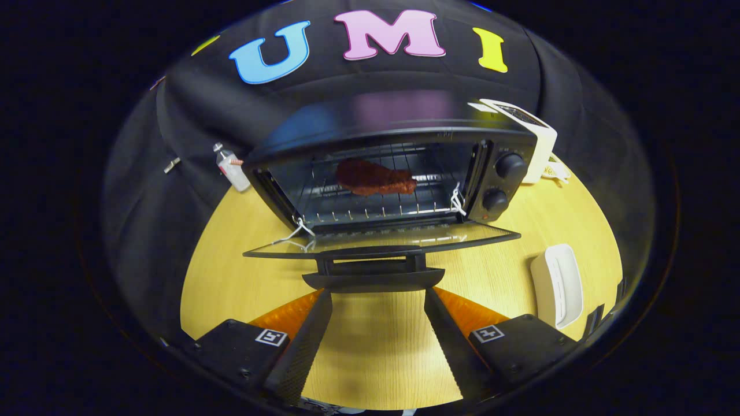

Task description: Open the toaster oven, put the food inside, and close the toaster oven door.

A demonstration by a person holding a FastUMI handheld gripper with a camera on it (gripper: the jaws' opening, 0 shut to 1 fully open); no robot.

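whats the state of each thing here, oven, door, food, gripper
black toaster oven: open
glass oven door: folded down flat, handle just ahead of the fingers
reddish-brown piece of food: lying on the wire rack inside
gripper: fingers open, holding nothing

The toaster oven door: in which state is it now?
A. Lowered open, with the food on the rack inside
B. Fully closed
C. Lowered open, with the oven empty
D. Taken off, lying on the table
A: the door hangs lowered just ahead of the open gripper, and the food lies on the rack inside.
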